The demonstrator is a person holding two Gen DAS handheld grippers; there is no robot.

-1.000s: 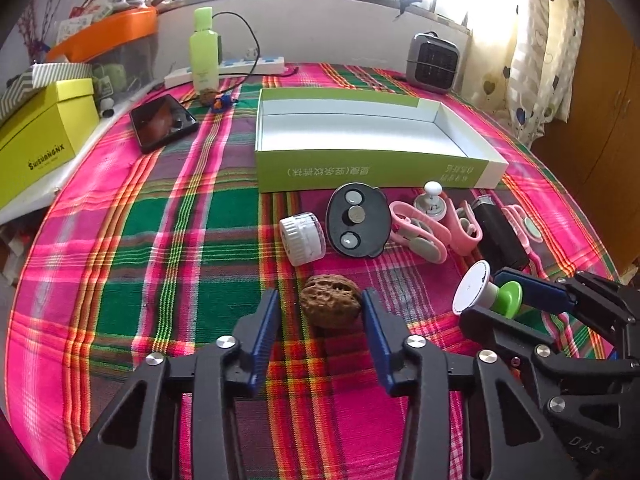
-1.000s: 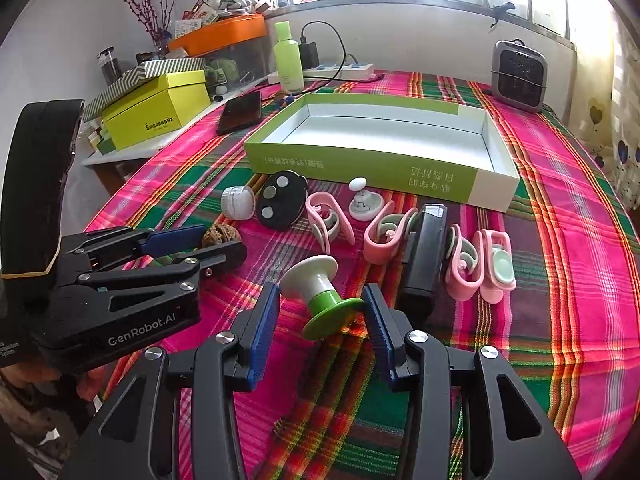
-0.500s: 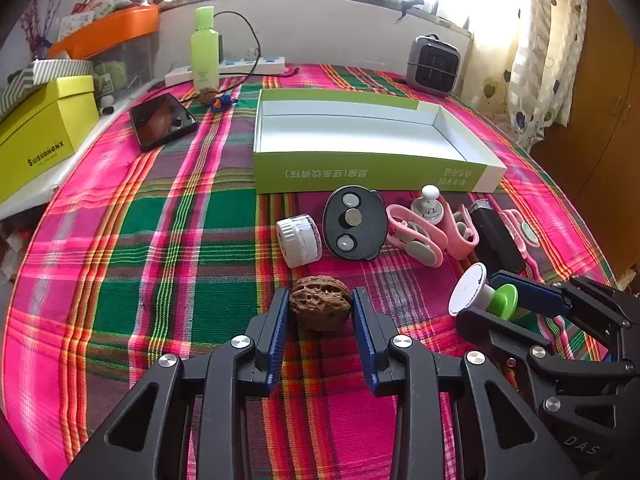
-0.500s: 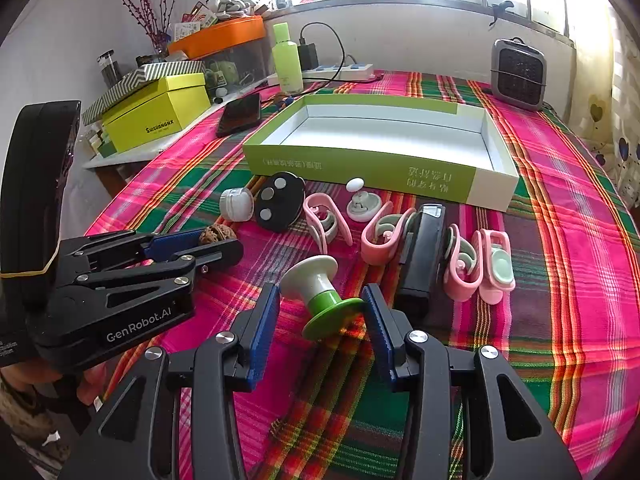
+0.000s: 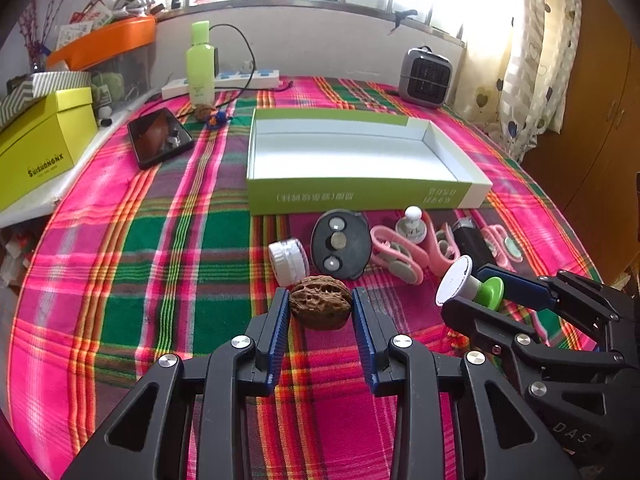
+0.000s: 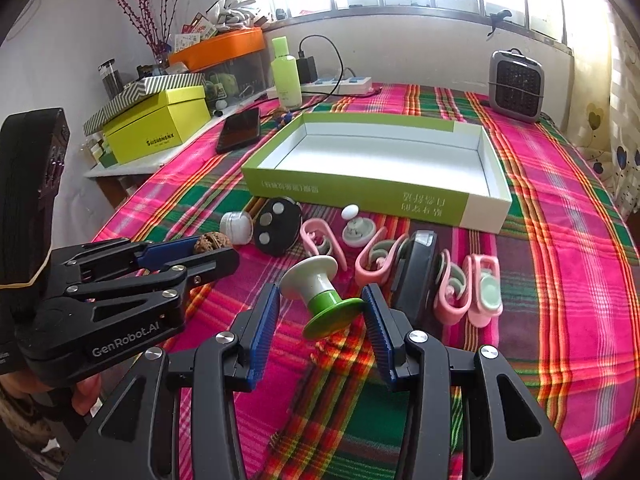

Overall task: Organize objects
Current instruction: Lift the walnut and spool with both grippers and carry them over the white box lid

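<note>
**A:** Left wrist view: the left gripper point(image 5: 320, 314) is closing in on the walnut point(image 5: 320, 307). A second ago the blue fingers point(image 5: 278, 330) were standing wide with daylight on both sides of the nut; now they're pressing against its two sides. I'm calling it a pinch, though the nut is still sitting on the plaid tabletop point(image 5: 160, 280), so no lift yet.

**B:** Agreed. And the right gripper point(image 6: 320, 314)? From its own camera the fingers are straddling the green-and-white spool thing point(image 6: 322, 296), and they're looking the same as a second back. Still spread, with a gap showing on the left side at least. The right pad is sitting very near the green flange; can't tell if it's touching.

**A:** So the left is going first. The open green box point(image 5: 360, 196) is lying just behind the row of bits: the white cap point(image 5: 289, 261), the black disc point(image 5: 341, 244), the pink clips point(image 5: 396, 256). Nothing is in it yet.

**B:** My guess is the walnut is heading there next. It's round and bumpy, so it could be slipping if the squeeze is off-centre.

**A:** Yeah, and the white cap is almost touching it, so lifting straight up seems safer.
</note>
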